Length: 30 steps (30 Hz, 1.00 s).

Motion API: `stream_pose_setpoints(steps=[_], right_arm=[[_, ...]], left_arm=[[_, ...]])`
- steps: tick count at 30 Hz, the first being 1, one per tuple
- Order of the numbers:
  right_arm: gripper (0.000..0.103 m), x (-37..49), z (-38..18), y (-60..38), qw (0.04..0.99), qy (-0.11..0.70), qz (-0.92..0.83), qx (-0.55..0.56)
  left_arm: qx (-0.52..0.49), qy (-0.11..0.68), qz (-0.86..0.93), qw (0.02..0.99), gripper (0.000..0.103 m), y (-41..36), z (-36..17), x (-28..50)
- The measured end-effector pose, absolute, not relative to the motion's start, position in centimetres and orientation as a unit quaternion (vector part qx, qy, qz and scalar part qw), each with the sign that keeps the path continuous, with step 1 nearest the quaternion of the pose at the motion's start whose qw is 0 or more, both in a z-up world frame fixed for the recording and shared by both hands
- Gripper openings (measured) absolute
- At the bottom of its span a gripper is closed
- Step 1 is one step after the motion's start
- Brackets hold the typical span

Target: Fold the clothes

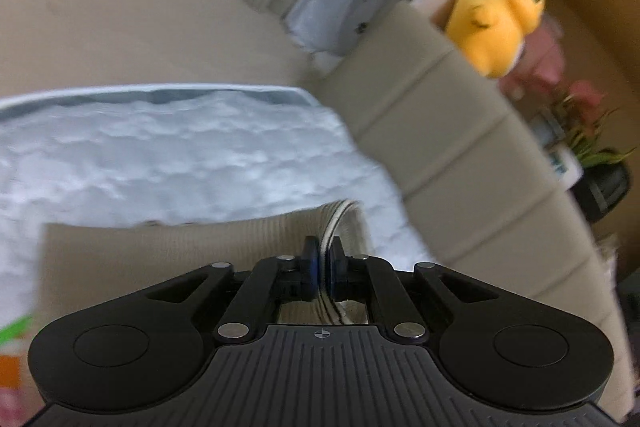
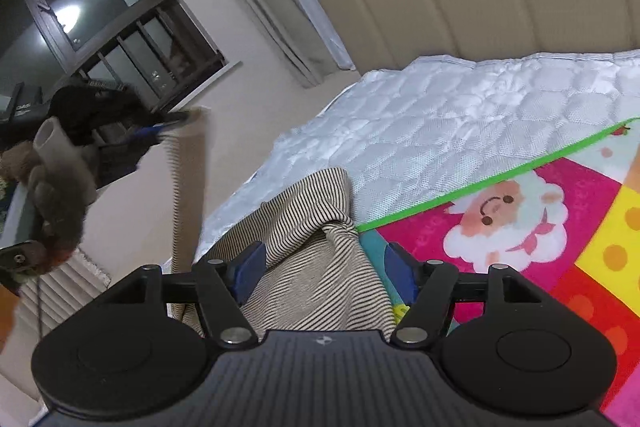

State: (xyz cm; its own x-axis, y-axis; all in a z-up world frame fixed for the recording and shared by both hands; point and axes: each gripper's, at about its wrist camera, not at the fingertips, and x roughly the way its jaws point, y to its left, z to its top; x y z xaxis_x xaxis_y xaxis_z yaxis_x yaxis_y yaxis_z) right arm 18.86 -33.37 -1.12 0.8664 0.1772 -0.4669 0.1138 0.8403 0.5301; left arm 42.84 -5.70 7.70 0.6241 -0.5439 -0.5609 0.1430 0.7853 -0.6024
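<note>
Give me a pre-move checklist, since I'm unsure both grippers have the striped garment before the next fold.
1. Left gripper shut on the striped garment: ok, fabric edge pinched between closed jaws.
2. Right gripper holding the garment: not ok, jaws stand open with cloth lying between them.
3. Garment lying flat: not ok, it bunches and one part hangs lifted from the left gripper.
4. Room on the white mattress to lay it: ok.
5. Colourful play mat free of the garment: cannot tell, the cloth meets its green edge.
6. Garment's far side: cannot tell, hidden.
</note>
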Motion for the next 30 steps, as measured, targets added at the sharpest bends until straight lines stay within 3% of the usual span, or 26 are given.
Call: stream_pose_setpoints(steps=[3,6,11,15,25,27,30], right_arm=[[0.069,19.2,-1.4,-33.3,0.926,0.261,0.019,0.273],[0.069,19.6,-2.0,-33.4,0.922,0.272,0.017,0.276],[0.069,19.9,-2.3,-32.8,0.922,0.282,0.018,0.265],[0.074,20.0,-2.6,-32.3,0.925,0.290,0.026,0.246],[0.074,21.8,-6.5,-30.8,0.921,0.351,0.018,0.171],[0.072,21.9,-6.9,-30.7,0.923,0.347,0.012,0.163],[0.058,20.8,-6.2,-30.7,0.930,0.332,0.010,0.159]], left_arm=[[-0.295,0.375,-0.230,0.848,0.020,-7.1,6.8,42.9],[-0.299,0.372,-0.241,0.845,0.040,-8.2,6.0,43.5],[-0.281,0.388,-0.205,0.854,0.056,-6.6,4.0,42.8],[-0.222,0.441,-0.144,0.857,0.057,-4.6,0.9,41.4],[-0.162,0.543,-0.044,0.823,0.058,1.9,-5.1,32.8],[-0.117,0.543,-0.027,0.831,0.062,2.3,-6.1,31.2],[-0.085,0.512,-0.024,0.854,0.067,2.5,-7.1,29.7]])
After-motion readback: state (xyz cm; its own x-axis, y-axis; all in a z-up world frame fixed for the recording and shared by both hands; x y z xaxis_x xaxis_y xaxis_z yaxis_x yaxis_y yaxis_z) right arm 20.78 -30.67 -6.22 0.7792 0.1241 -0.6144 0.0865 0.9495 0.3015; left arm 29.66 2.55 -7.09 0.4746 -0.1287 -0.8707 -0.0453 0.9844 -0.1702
